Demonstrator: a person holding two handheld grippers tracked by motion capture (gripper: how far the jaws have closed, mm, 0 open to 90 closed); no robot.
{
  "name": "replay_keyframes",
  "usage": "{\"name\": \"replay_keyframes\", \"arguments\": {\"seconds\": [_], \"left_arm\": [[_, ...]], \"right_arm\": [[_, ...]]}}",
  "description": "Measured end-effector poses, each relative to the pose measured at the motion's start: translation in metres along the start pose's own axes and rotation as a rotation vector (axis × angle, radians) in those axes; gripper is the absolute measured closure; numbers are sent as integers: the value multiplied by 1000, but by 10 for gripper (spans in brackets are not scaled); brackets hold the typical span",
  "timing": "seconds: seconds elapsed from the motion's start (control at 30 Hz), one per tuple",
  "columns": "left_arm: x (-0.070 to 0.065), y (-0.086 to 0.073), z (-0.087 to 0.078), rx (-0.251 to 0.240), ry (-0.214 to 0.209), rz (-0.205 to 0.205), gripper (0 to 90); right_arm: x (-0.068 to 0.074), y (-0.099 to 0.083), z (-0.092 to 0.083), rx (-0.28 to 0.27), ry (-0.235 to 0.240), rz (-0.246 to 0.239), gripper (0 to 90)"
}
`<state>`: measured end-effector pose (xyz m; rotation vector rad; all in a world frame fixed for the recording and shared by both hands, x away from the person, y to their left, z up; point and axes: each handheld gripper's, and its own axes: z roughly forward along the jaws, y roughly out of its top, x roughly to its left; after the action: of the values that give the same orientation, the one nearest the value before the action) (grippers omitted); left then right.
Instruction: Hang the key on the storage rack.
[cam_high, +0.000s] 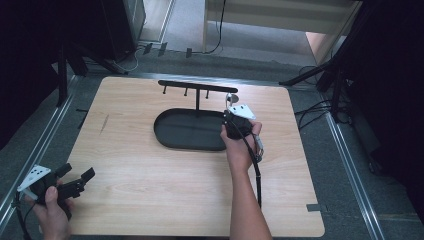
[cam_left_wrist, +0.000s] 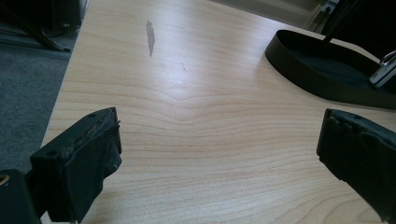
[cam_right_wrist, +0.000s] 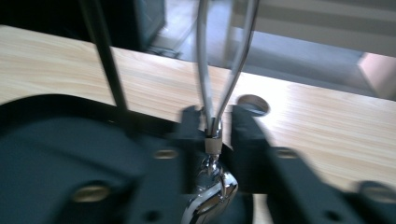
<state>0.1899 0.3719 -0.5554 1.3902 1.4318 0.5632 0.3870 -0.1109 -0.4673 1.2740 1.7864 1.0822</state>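
Wood table (cam_high: 150, 175) stands on grey floor (cam_high: 360, 200).

The high view is evenly lit over the bench (cam_high: 150, 165); corners at 10 and 2 o'clock fall into darkness. The left gripper view is sharp, with soft glare toward 12 o'clock. The right gripper view is motion-blurred; its tool (cam_right_wrist: 212, 135) is unfocused.

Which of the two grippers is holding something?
The right gripper, over the black tray, grips a metal loop; the left gripper is open and empty.
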Motion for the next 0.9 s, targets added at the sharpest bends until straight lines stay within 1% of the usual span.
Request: {"name": "replay_keyframes", "arguments": {"seconds": [0.03, 0.07, 0.1, 0.17, 0.23, 0.3, 0.33, 0.37, 0.4, 0.43, 0.47, 0.5, 0.57, 0.6, 0.63, 0.67, 0.73, 0.77, 0.8, 0.9], "left_arm": [[0, 0, 0, -2, 0, -1, 1], [0, 0, 0, -1, 0, 0, 1], [0, 0, 0, -2, 2, 1, 1], [-1, 0, 0, -1, 3, 3, 1], [-1, 0, 0, 0, 4, 5, 1], [-1, 0, 0, 3, 4, 9, 1], [-1, 0, 0, 2, 5, 10, 1], [-1, 0, 0, 2, 4, 11, 1], [-1, 0, 0, 2, 4, 10, 1], [-1, 0, 0, 1, 4, 9, 1], [-1, 0, 0, 2, 4, 10, 1], [-1, 0, 0, 2, 5, 12, 1], [-2, 0, 0, 4, 7, 16, 1], [-2, 0, 0, 4, 8, 15, 1], [-2, 0, 0, 5, 8, 14, 1], [-2, 0, 0, 4, 8, 13, 1], [-1, 0, 0, 3, 7, 12, 1], [-2, 0, 0, 5, 8, 13, 1], [-2, 0, 0, 7, 9, 15, 1], [-2, 0, 1, 5, 10, 19, 1]], "right_arm": [[-2, -3, 0, -15, 30, 3, 572], [-2, -3, 0, -15, 30, 3, 572], [-7, -5, -1, -8, 80, 30, 511], [-9, -7, -2, -8, 86, 37, 494], [-16, -11, -6, -8, 74, 52, 459], [-25, -14, -10, -19, 75, 67, 433], [-31, -16, -13, -29, 71, 69, 425], [-34, -16, -15, -40, 77, 73, 421], [-39, -17, -21, -51, 93, 90, 407], [-42, -18, -24, -58, 100, 95, 389], [-45, -19, -27, -74, 100, 92, 362], [-49, -20, -31, -80, 84, 83, 327], [-55, -23, -38, -72, 55, 91, 258], [-58, -24, -41, -50, 43, 109, 239], [-61, -24, -45, -27, 39, 109, 235], [-65, -26, -50, -23, 52, 126, 216], [-73, -30, -57, -39, 105, 151, 145], [-75, -32, -60, -41, 116, 160, 130], [-78, -36, -64, -48, 129, 155, 114], [-84, -43, -72, -50, 123, 148, 58]]}}
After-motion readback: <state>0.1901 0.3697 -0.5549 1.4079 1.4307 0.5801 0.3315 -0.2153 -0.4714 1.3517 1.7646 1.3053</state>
